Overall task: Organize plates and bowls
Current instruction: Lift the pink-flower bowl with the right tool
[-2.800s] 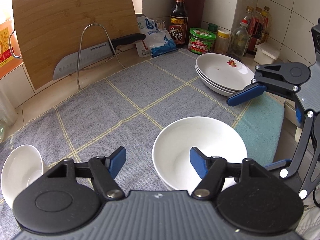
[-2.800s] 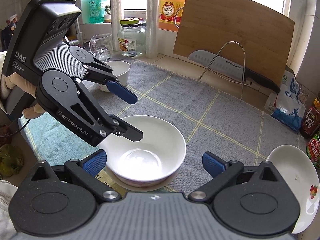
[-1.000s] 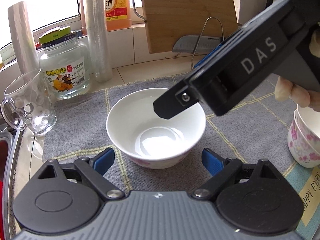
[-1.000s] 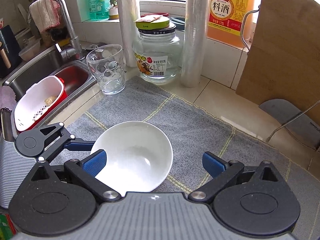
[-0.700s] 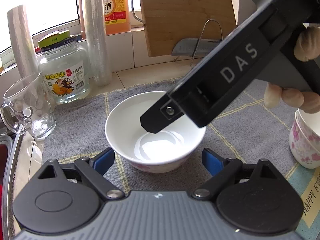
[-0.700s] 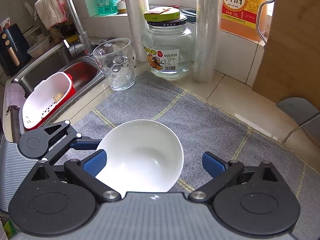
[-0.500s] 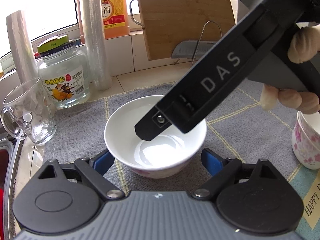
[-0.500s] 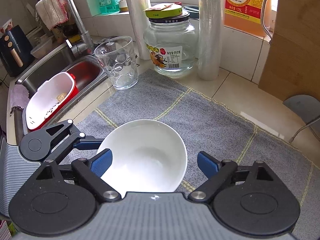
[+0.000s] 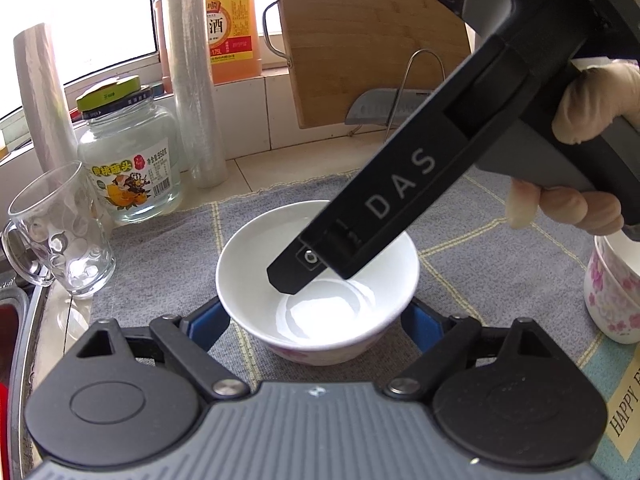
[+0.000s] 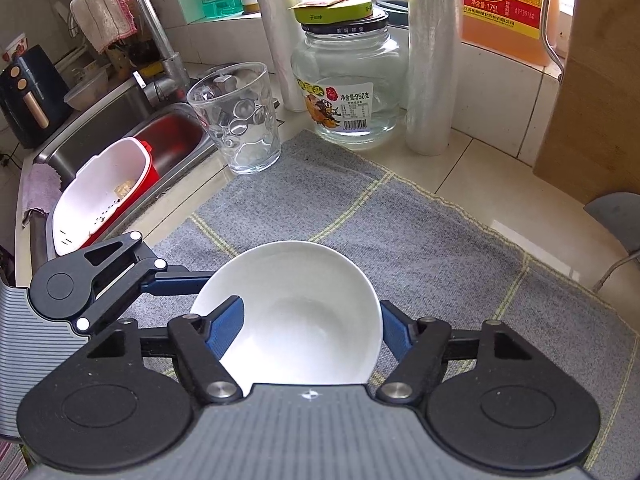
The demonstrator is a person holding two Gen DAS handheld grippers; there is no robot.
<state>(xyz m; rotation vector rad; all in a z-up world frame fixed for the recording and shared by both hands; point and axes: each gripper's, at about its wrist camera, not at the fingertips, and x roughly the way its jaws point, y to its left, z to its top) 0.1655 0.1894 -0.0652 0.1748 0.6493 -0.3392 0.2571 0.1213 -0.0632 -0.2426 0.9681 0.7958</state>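
Observation:
A white bowl (image 9: 256,264) (image 10: 304,320) with a pink pattern low on its side stands on the grey checked cloth (image 9: 160,256). My right gripper (image 10: 308,328) is shut on it, with the left pad over the left rim and the right pad against the outer right wall. In the left wrist view its black body (image 9: 384,208) slants down from the upper right and its tip is inside the bowl. My left gripper (image 9: 316,318) straddles the same bowl low down. Its jaws are closing, with the blue pads close beside the bowl's sides.
Stacked pink-flowered bowls (image 9: 612,292) stand at the right edge. A glass mug (image 10: 240,120), a labelled jar (image 10: 348,76) and film rolls (image 10: 432,60) line the back. The sink (image 10: 168,136) holds a red and white basket (image 10: 100,196). A gloved hand (image 9: 584,104) holds the right gripper.
The right gripper's jaws went from wide open to shut on the bowl, and it dipped lower into the bowl. The left gripper stayed around the bowl, its pads drawing slightly nearer.

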